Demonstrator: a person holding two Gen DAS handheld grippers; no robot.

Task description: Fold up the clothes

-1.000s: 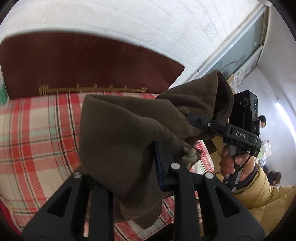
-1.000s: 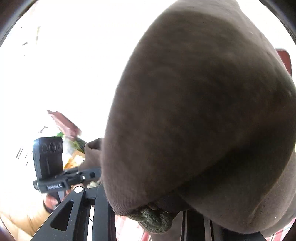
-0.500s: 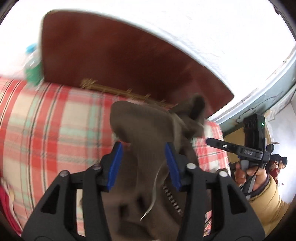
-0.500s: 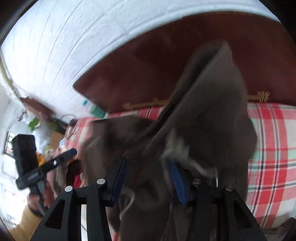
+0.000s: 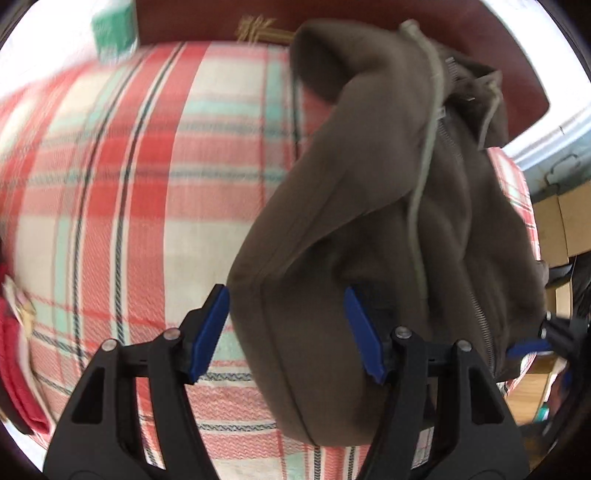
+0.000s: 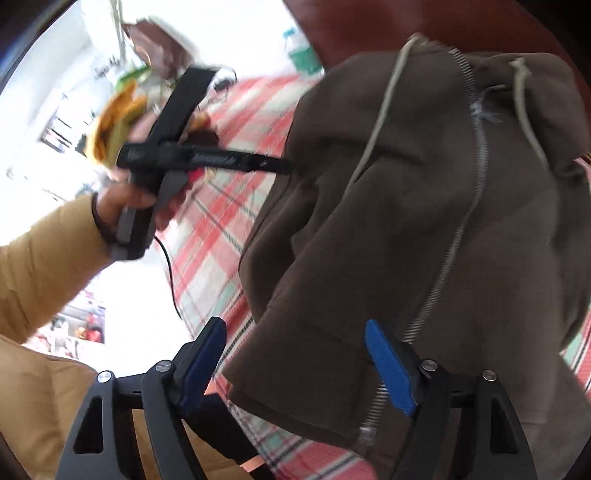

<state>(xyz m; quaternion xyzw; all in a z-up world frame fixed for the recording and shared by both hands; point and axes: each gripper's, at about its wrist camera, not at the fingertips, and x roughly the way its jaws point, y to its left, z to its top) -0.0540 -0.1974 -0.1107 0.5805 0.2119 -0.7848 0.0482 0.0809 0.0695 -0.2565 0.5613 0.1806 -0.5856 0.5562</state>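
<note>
Since half a second ago both of my grippers have dropped toward the bed, and the brown zip-up hooded sweatshirt [image 5: 369, 229] that hung bunched in the air between the pads now lies on the red, white and mint plaid bedspread [image 5: 122, 192].

My left gripper [image 5: 286, 332] points steeply down, and its jaws are opening; a thick folded edge of the sweatshirt sits between the blue pads [image 5: 208, 328], but neither pad presses it. My right gripper [image 6: 295, 360] shows the same: its jaws are opening, a hem corner and the lower end of the silver zipper [image 6: 476, 155] lie between its blue pads [image 6: 388, 365], and the cloth hangs loose there.

The sweatshirt lies in a heap near the head end of the bedspread, its hood up against the dark red-brown wooden headboard [image 5: 207, 18]. Two pale drawcords [image 5: 424, 155] trail down over the front. In the right wrist view, the left gripper's black body reaches in from the left, its tip at the garment's left edge, held by a hand [image 6: 125, 206] in a mustard-yellow padded sleeve [image 6: 40, 269]. A blurred green bottle [image 5: 114, 26] stands past the bedspread's far left corner.
</note>
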